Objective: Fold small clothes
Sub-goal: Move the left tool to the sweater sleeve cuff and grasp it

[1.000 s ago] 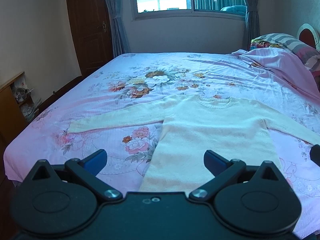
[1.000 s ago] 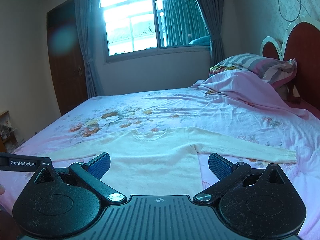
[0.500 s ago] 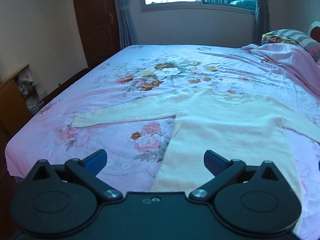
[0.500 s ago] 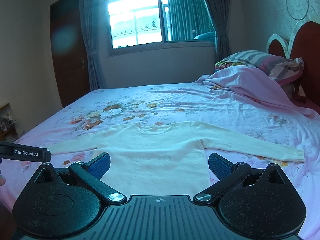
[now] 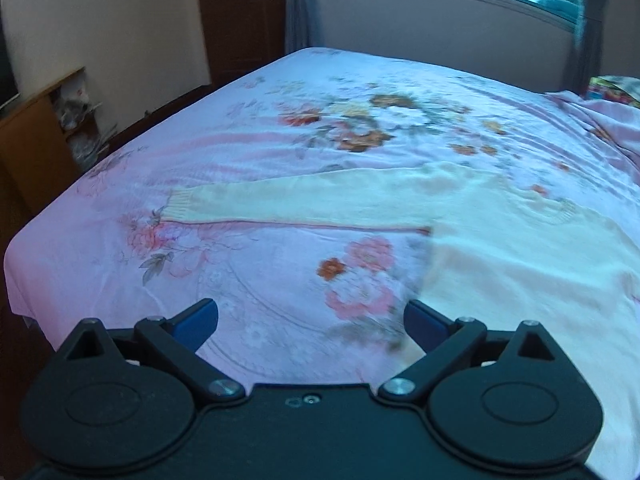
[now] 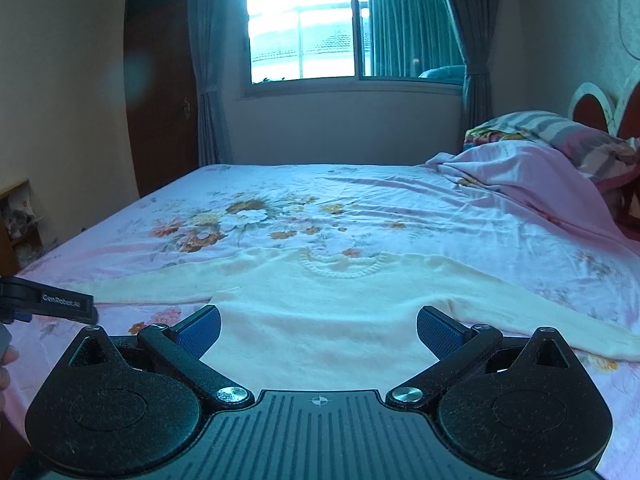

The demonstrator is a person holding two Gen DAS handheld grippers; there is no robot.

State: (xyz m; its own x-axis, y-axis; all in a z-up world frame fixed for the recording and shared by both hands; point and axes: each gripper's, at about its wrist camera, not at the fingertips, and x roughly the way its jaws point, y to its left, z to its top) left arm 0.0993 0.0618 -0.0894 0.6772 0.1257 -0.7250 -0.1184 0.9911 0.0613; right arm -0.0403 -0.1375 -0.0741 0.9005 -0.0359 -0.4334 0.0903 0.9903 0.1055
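- a bedroom with a wide bed under a pink floral bedsheet (image 6: 400, 208), a bright window (image 6: 304, 32) flanked by grey curtains on the far wall, and a dark wooden door (image 6: 160, 92) to its left.
- a cream knitted long-sleeved sweater (image 6: 332, 312) lies flat on the sheet near the bed's front edge, neckline toward the window, both sleeves stretched out sideways.
- its one sleeve with a ribbed cuff (image 5: 180, 208) reaches toward the bed's left side; the other sleeve (image 6: 560, 320) runs out to the right.
- the left gripper (image 5: 310, 322) hovers over bare sheet beside the sweater's body, its blue-padded fingers (image 5: 196, 320) spread wide apart and holding nothing; its view is blurred, so whether the right-hand pad touches the sweater's edge is hard to say.
- the right gripper (image 6: 318, 330) hangs over the lower body of the sweater, blue fingers (image 6: 438, 334) likewise released and wide, with nothing between them.
- a rumpled pink blanket (image 6: 520, 176) and a striped pillow (image 6: 552, 128) sit piled at the headboard end, well apart from the sweater.
- a low wooden shelf unit (image 5: 36, 140) stands against the left wall.
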